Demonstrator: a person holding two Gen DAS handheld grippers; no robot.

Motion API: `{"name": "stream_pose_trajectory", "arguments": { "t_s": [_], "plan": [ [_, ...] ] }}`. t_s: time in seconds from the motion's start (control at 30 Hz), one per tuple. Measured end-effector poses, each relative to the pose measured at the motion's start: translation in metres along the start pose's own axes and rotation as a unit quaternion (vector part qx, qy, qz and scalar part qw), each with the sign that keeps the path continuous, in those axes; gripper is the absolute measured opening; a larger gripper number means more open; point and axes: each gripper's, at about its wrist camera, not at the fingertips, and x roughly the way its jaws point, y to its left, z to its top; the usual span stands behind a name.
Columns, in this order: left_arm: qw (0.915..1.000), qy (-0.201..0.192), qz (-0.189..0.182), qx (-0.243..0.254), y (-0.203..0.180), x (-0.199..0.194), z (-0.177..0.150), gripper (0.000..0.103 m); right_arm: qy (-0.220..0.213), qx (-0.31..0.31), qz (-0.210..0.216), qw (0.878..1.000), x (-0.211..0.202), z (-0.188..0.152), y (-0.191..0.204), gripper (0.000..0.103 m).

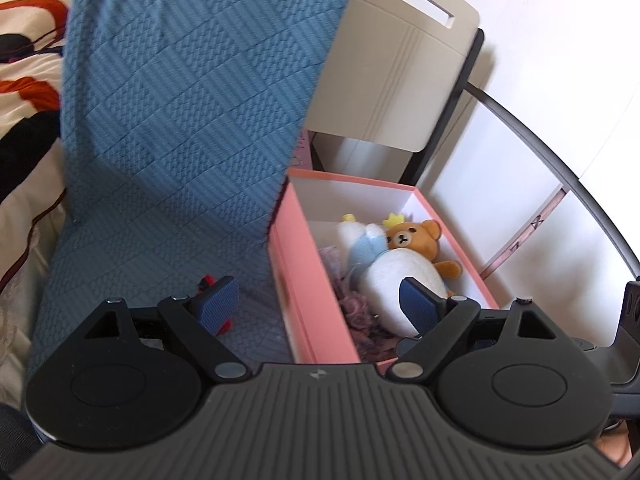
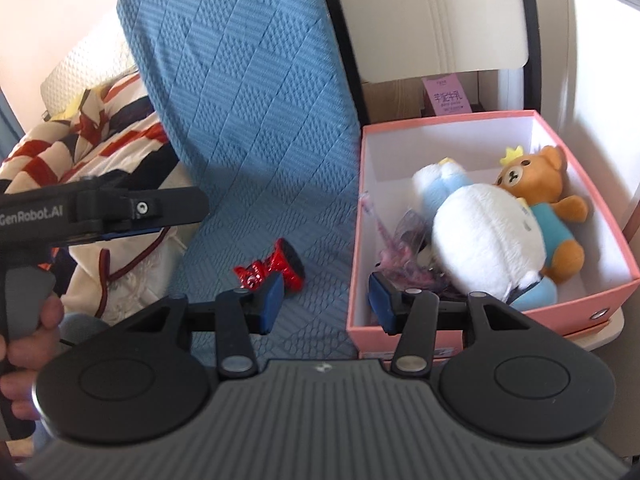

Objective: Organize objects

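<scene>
A pink box (image 2: 592, 216) (image 1: 296, 288) stands right of a blue cushioned seat (image 2: 256, 160) (image 1: 160, 240). In it lie a white and blue plush (image 2: 480, 236) (image 1: 400, 276), a brown bear plush (image 2: 548, 196) (image 1: 420, 240) and a purple crinkly item (image 2: 404, 256) (image 1: 360, 312). A small red and black toy (image 2: 276, 266) (image 1: 212, 284) lies on the seat. My right gripper (image 2: 324, 300) is open and empty, just right of the toy at the box's near wall. My left gripper (image 1: 320, 304) is open and empty over the box's left wall; it shows at the left of the right wrist view (image 2: 168, 212).
A striped red, white and black blanket (image 2: 100, 128) (image 1: 28, 80) lies left of the seat. A beige chair back (image 1: 400, 72) (image 2: 436, 16) rises behind the box. A pink carton (image 2: 448, 96) stands behind the box. A white wall (image 1: 560, 80) is at the right.
</scene>
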Motion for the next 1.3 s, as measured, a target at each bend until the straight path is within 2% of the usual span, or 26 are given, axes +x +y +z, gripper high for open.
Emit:
{"name": "stream_pose_trajectory", "arguments": {
  "t_s": [0.37,0.57,0.93,1.3],
  "plan": [
    [0.9993,-0.008,0.013,-0.033,0.044,-0.011,-0.012,0.09,0.024,-0.016,0.0,1.0,0.023,-0.009,0.032,0.051],
    [0.9977,-0.013,0.041,-0.053,0.073,-0.007,-0.016,0.09,0.039,-0.036,-0.001,0.999,0.043,-0.009,0.048,0.053],
    [0.993,0.003,0.093,-0.072,0.109,0.017,-0.022,0.09,0.073,-0.093,0.007,0.993,0.097,-0.01,0.071,0.069],
    [0.9862,0.021,0.13,-0.101,0.15,0.045,-0.027,0.09,0.11,-0.165,0.019,0.98,0.156,-0.011,0.092,0.07]
  ]
}}
